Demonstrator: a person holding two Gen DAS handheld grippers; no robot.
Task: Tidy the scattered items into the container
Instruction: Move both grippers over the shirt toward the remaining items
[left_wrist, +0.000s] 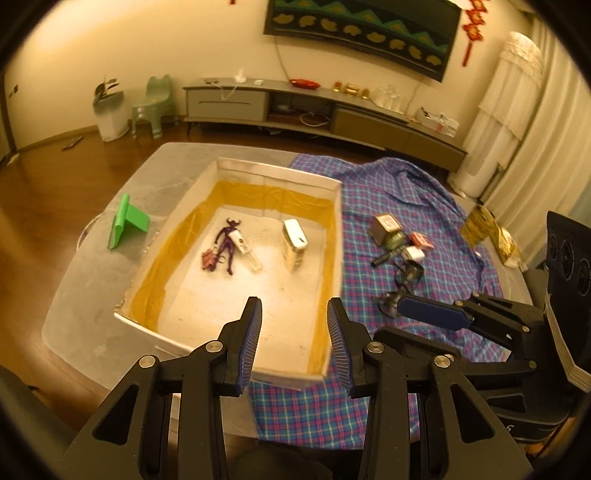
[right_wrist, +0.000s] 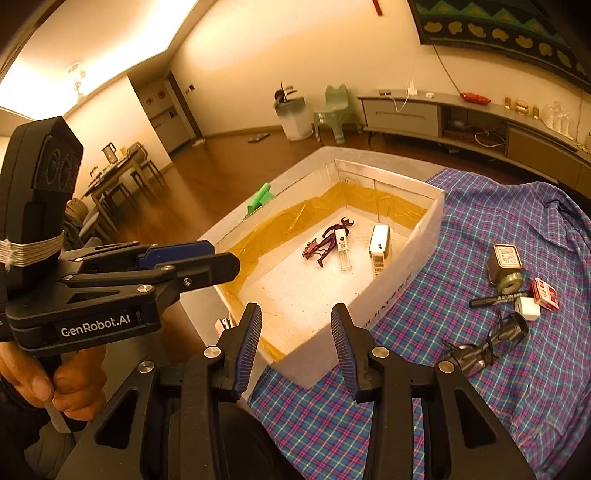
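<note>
A white box with yellow lining holds a purple figure, a white tube, a small red item and a white carton. On the plaid cloth to its right lie a tin, a black marker, a red-white packet, a white cube and a black cable bundle. My left gripper is open and empty over the box's near end. My right gripper is open and empty above the box's near corner.
A green stand lies on the table left of the box. A gold bag lies at the cloth's far right. A TV cabinet, a green stool and a bin stand by the wall.
</note>
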